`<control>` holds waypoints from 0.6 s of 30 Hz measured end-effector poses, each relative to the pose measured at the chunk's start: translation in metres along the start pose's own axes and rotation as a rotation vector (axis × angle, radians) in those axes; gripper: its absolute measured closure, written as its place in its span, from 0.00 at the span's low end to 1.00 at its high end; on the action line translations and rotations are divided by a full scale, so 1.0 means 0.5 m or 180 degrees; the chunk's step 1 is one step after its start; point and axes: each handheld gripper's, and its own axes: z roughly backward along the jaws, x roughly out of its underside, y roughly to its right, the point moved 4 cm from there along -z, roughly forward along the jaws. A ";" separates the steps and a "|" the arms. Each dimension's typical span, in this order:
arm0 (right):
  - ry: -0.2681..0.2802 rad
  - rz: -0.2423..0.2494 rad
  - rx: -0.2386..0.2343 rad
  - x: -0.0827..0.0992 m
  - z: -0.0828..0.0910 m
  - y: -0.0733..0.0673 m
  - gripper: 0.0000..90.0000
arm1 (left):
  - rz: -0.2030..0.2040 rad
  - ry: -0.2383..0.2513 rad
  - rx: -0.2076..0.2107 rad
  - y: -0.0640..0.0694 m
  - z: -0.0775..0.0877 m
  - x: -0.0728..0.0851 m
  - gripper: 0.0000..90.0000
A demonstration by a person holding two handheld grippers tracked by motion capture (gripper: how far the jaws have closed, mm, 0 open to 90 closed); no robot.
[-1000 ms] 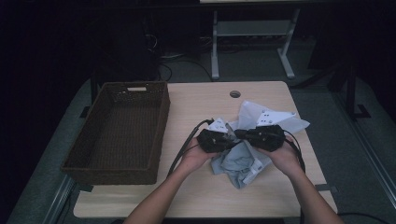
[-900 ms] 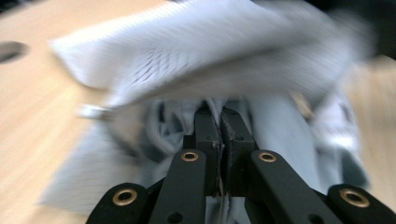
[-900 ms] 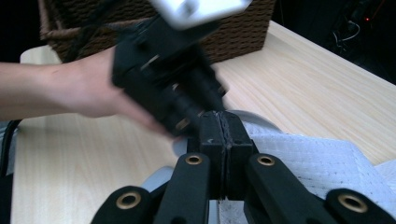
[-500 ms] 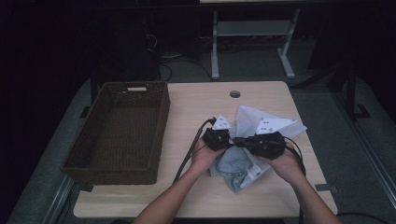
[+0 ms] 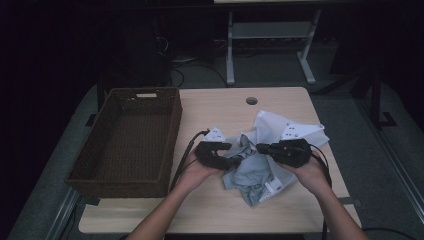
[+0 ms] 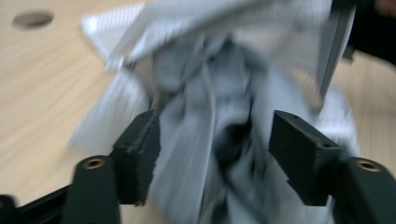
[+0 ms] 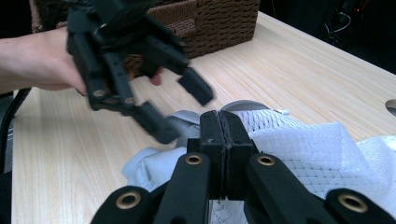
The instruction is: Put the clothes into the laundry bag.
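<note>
— High view: how many grippers?
— Two. The left gripper [image 5: 235, 157], jaws just opened, straddles the one crumpled pale-grey garment [image 5: 252, 172] mid-table; the right gripper [image 5: 261, 148] pinches it shut.
— Anything else?
— One wicker basket [image 5: 127, 142], at the left.

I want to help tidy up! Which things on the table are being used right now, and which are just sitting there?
In use:
- crumpled pale grey-white cloth garment
- left gripper, jaws just opened, cloth between them
- right gripper, pinched shut on the cloth

Just sitting there:
- dark brown woven wicker basket
- light wooden table
</note>
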 end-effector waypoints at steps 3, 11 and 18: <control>-0.0011 -0.0011 0.0010 0.001 -0.002 0.002 0.98 | 0.0056 -0.0111 -0.0053 -0.010 -0.001 0.032 0.33; -0.0024 -0.0023 0.0001 0.006 -0.006 0.005 0.98 | 0.0013 -0.0338 0.0077 -0.010 -0.047 0.059 0.48; -0.0043 -0.0013 -0.0014 0.006 -0.011 0.004 0.98 | -0.0042 -0.0324 0.0240 0.001 -0.039 0.053 0.98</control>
